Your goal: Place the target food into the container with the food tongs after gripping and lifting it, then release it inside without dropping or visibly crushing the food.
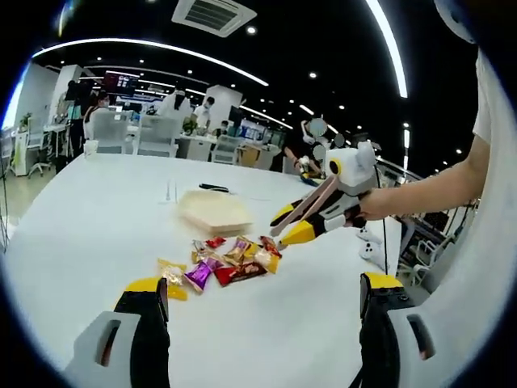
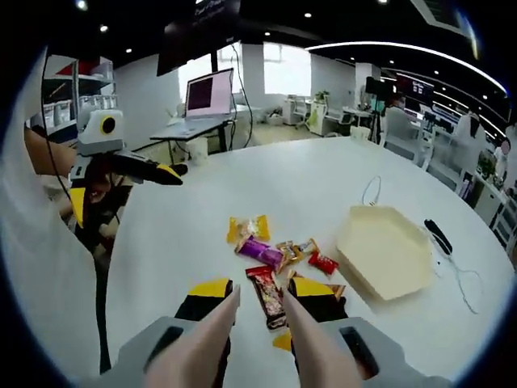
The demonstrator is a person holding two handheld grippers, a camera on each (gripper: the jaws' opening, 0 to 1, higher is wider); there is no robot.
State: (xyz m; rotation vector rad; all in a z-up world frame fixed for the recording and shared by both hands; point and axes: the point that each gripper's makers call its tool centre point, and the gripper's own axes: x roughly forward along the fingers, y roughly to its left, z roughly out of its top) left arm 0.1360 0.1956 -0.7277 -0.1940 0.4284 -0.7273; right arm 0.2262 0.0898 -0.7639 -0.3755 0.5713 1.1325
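A pile of wrapped candies (image 1: 230, 263) (image 2: 275, 255) lies on the white table (image 1: 97, 242), just in front of a beige hexagonal container (image 1: 214, 212) (image 2: 384, 250). My right gripper (image 2: 262, 289) (image 1: 291, 225) is shut on the beige food tongs (image 2: 214, 335) (image 1: 311, 202). The tongs' two arms stand apart on either side of a dark red candy bar (image 2: 266, 299) at the near edge of the pile. My left gripper (image 1: 262, 295) (image 2: 121, 182) hovers open over the table short of the pile, with nothing between its jaws.
A thin white cable (image 2: 371, 190) and a black object (image 2: 436, 234) lie on the table beyond the container. A person's forearm (image 1: 428, 190) reaches in from the right. Chairs (image 1: 157, 133) and desks stand past the table's far edge.
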